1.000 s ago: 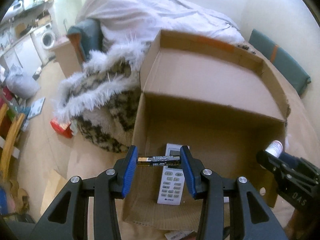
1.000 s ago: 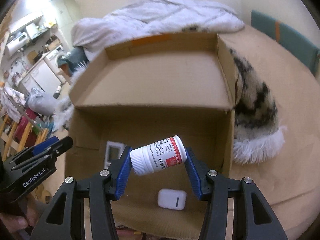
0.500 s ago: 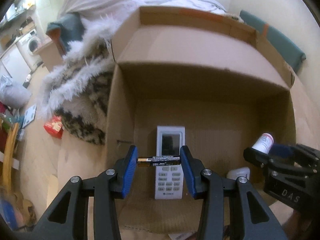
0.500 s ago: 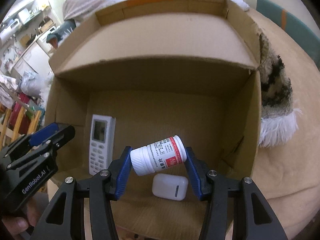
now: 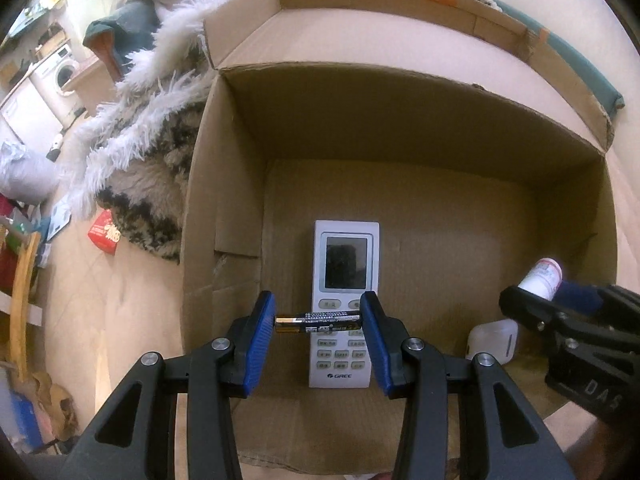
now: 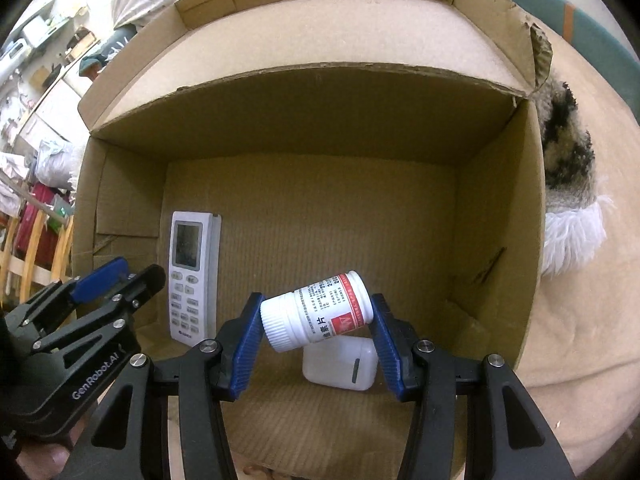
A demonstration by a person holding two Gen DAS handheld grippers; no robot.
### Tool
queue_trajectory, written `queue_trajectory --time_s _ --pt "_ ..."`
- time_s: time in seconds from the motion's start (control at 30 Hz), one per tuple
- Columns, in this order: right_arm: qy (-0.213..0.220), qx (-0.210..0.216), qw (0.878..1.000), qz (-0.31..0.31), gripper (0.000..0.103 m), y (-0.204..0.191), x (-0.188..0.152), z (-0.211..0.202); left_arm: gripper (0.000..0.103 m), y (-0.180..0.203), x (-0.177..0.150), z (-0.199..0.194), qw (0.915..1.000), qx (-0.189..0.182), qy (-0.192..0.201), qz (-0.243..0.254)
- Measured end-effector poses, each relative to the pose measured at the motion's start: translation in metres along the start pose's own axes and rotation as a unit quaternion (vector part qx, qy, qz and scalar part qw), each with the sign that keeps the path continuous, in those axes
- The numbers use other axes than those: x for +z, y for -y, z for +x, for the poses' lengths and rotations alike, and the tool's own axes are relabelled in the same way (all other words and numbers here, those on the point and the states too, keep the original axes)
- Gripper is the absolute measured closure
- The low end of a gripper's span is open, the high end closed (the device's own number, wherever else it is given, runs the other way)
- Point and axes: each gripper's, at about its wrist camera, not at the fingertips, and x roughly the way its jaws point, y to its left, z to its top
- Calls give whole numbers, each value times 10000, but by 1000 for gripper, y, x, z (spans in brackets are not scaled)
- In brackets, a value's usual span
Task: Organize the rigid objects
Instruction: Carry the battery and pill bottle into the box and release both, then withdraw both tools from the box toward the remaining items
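Holding battery (image 5: 318, 322) crosswise in left gripper (image 5: 318, 320), pads clamped on both ends; right gripper (image 6: 316, 316) clamped on tilted pill bottle (image 6: 316, 312). Both now down inside cardboard box (image 5: 224, 184) mouth versus above rim a second ago: drop-off looks imminent. Below on floor: 1 remote (image 5: 344, 300), 1 white earbud case (image 6: 340, 366). Count: 1 battery, 1 bottle, 1 remote, 1 case, 1 box. Beyond: fur-trimmed coat (image 5: 152, 160).

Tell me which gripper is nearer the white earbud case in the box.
Right. The right gripper, shut on the pill bottle, hangs just above the earbud case. The left gripper, holding a battery, is off to the side over the remote.
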Motion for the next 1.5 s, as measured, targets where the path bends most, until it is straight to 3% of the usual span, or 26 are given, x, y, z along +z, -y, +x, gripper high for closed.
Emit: queue_trajectory --time_s 0.33,0.43,0.5,0.6,0.8,1.5 --pt "162 186 9996 143 48 6 1 -10 63 4 -1 -3 10000 11 -17 10" --pt "297 282 9989 221 48 13 4 -20 58 5 0 -7 10000 48 31 32" --pt "357 370 9983 291 42 16 4 -23 46 4 1 -8 10000 32 36 7" --pt "446 438 9974 362 32 18 5 -29 39 2 3 -10 10000 -15 45 -24" --pt "729 560 9945 501 1 23 6 -38 35 -2 8 -12 10000 -5 83 -45" --pt "1075 562 9920 361 0 14 11 -42 35 -5 9 -21 9997 -16 200 -144"
